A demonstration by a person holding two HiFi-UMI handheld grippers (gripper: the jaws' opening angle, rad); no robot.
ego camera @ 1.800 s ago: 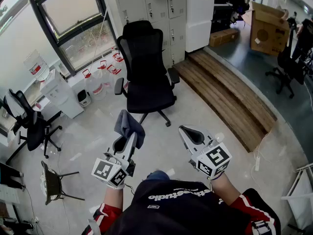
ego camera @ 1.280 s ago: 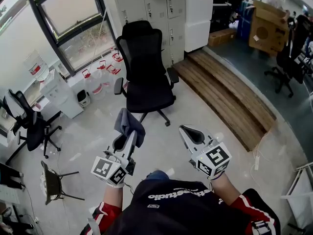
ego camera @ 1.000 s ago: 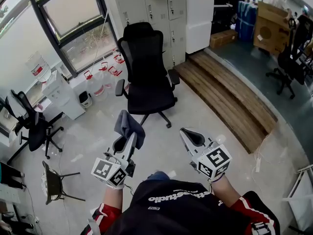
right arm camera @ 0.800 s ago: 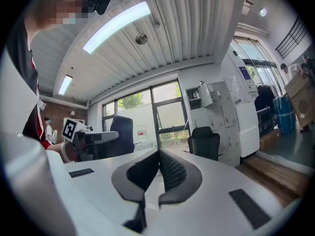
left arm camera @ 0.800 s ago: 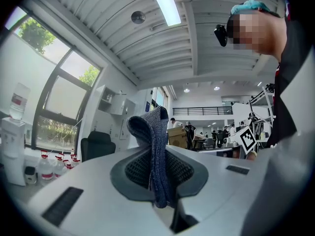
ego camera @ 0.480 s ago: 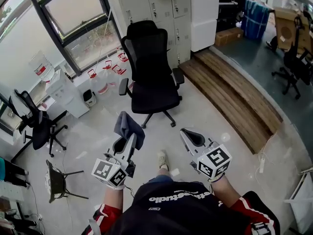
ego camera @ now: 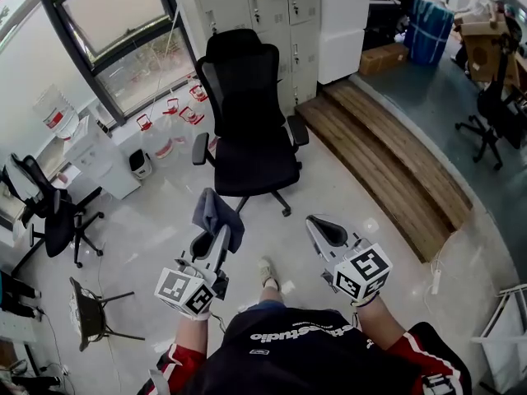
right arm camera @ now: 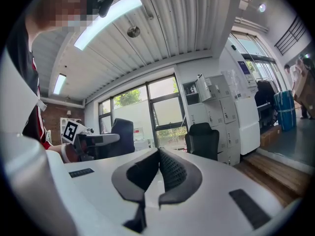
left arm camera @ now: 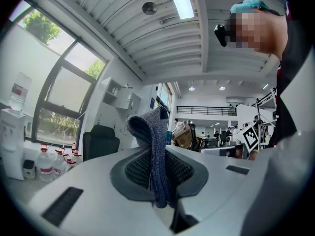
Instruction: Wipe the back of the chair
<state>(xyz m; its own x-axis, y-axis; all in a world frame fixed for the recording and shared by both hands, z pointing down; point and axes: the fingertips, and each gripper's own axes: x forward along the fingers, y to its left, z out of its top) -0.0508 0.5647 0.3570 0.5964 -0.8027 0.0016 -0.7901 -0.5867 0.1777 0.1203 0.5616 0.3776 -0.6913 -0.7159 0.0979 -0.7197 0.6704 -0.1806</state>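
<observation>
**Head view, with both gripper views.** My left tool [ego camera: 221,230] is clamped on a grey-blue cloth [ego camera: 216,207], and the cloth's folded end stands up above the jaws. My right tool [ego camera: 324,229] has its jaws closed together with nothing between them. I hold both in front of the black office chair [ego camera: 247,151], well apart from it. The chair's seat points toward me, and its back [ego camera: 240,76] rises on the far side, near the grey lockers [ego camera: 276,6]. Water bottles [ego camera: 169,115] stand on the floor left of the chair. A wooden step [ego camera: 387,163] runs along its right.
</observation>
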